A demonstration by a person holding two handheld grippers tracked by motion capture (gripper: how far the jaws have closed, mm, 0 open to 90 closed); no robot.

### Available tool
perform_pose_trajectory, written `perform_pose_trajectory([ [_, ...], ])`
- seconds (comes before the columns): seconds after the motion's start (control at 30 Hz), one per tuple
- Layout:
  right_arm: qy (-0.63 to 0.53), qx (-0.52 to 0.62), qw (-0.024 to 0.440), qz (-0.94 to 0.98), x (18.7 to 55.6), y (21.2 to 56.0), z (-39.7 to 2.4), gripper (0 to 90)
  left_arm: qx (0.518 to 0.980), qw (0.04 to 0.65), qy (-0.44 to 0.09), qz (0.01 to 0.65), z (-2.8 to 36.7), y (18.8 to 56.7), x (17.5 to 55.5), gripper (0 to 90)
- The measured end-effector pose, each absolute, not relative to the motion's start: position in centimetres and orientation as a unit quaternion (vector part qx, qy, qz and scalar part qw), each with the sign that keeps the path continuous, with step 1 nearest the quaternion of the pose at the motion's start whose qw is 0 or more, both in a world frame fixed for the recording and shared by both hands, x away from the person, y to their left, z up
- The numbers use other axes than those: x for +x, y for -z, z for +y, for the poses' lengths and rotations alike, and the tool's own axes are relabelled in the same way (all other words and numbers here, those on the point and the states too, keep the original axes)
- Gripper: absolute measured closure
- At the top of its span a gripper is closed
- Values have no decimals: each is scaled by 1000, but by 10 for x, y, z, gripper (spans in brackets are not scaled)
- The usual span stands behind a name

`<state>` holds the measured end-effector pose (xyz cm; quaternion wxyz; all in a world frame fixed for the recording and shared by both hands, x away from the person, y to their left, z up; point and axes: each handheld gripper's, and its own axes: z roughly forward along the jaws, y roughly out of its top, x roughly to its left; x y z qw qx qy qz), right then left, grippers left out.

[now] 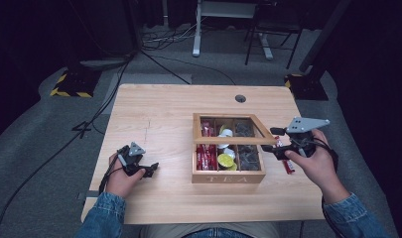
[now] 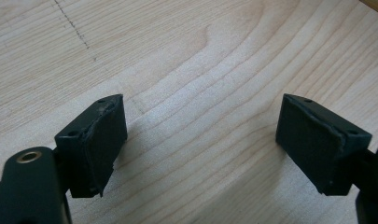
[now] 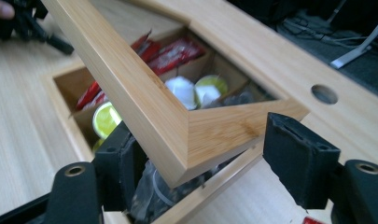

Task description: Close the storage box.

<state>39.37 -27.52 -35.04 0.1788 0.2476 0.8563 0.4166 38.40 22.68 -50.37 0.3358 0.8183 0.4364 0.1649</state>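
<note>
A wooden tea box (image 1: 228, 177) stands right of the table's middle, with its framed lid (image 1: 233, 141) tilted partway up. Inside are red sachets (image 1: 206, 153), yellow-topped capsules (image 1: 226, 159) and dark bags (image 1: 248, 157). My right gripper (image 1: 270, 140) is at the lid's right front corner. In the right gripper view that lid corner (image 3: 210, 135) lies between the spread jaws of the right gripper (image 3: 200, 154), and a gap shows beside the right pad (image 3: 294, 158). My left gripper (image 1: 151, 170) rests low on the bare table (image 2: 200, 56), left of the box. The left gripper (image 2: 200, 140) is open and holds nothing.
A red sachet (image 1: 288, 166) lies on the table just right of the box, under my right hand. A round cable hole (image 1: 240, 98) sits near the table's far edge. Cables and stand legs (image 1: 196, 34) cover the floor beyond.
</note>
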Motion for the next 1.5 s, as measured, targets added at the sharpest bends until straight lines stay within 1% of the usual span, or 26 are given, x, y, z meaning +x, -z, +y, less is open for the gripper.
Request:
perform_pose_trajectory([
  [0.17, -405, 248, 168, 864, 386, 368, -274, 290, 818, 336, -165, 437, 227, 504, 384, 167],
  [0.47, -376, 242, 169, 879, 375, 395, -272, 241, 818, 336, -165, 437, 227, 504, 384, 167],
  [0.77, -352, 246, 142, 892, 368, 417, -271, 246, 818, 336, -165, 437, 227, 504, 384, 167],
  [0.97, -337, 249, 136, 898, 365, 427, -271, 278, 819, 335, -162, 437, 226, 504, 385, 167],
  [1.1, -335, 253, 132, 898, 365, 430, -270, 277, 818, 336, -164, 436, 226, 504, 385, 167],
  [1.2, -349, 261, 127, 891, 364, 429, -272, 240, 818, 336, -163, 437, 226, 504, 385, 167],
  [1.27, -353, 259, 130, 890, 363, 426, -273, 215, 818, 336, -164, 437, 226, 504, 385, 167],
  [1.5, -385, 264, 142, 873, 365, 411, -280, 184, 817, 338, -166, 437, 228, 504, 384, 177],
])
